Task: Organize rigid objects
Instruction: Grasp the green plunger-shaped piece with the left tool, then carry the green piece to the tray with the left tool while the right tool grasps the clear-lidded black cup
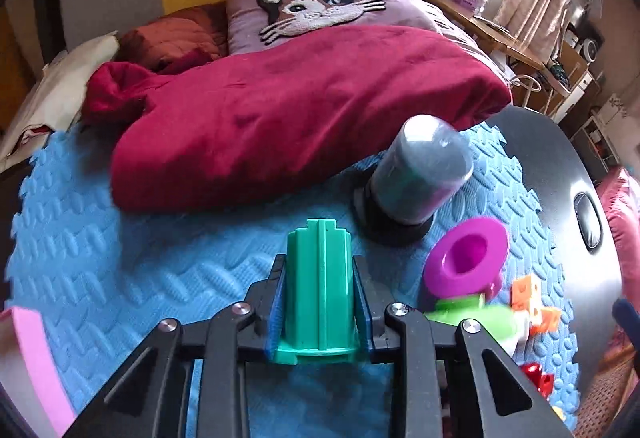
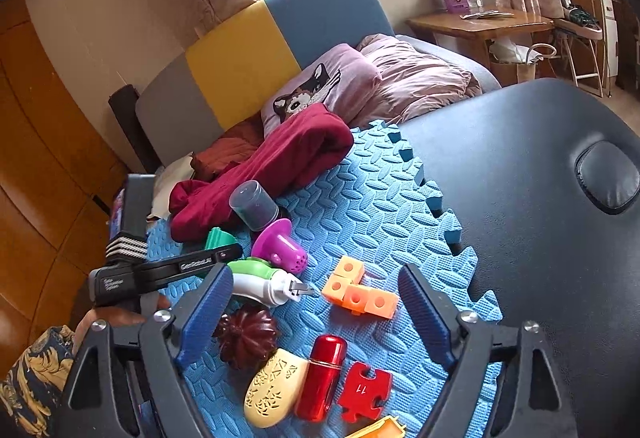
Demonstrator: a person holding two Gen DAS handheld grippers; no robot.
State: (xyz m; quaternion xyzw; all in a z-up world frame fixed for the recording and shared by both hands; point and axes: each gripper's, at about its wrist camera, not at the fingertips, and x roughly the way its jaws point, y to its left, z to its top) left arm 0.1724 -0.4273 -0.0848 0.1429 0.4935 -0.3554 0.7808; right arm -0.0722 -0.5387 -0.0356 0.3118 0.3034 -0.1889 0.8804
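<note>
A green ribbed cup [image 1: 320, 290] stands upside down on the blue foam mat [image 1: 120, 258], pinched between the left claw's [image 1: 320, 302] blue pads. Behind it a grey capped jar [image 1: 420, 173] tilts on its black base. Beside that lies a purple funnel-shaped piece [image 1: 466, 258]. Nearer, orange linked cubes [image 2: 360, 292], a dark red fluted mould [image 2: 248, 336], a red cylinder [image 2: 322, 378], a cream patterned case [image 2: 274, 392] and a red puzzle piece [image 2: 364, 392] lie scattered.
</note>
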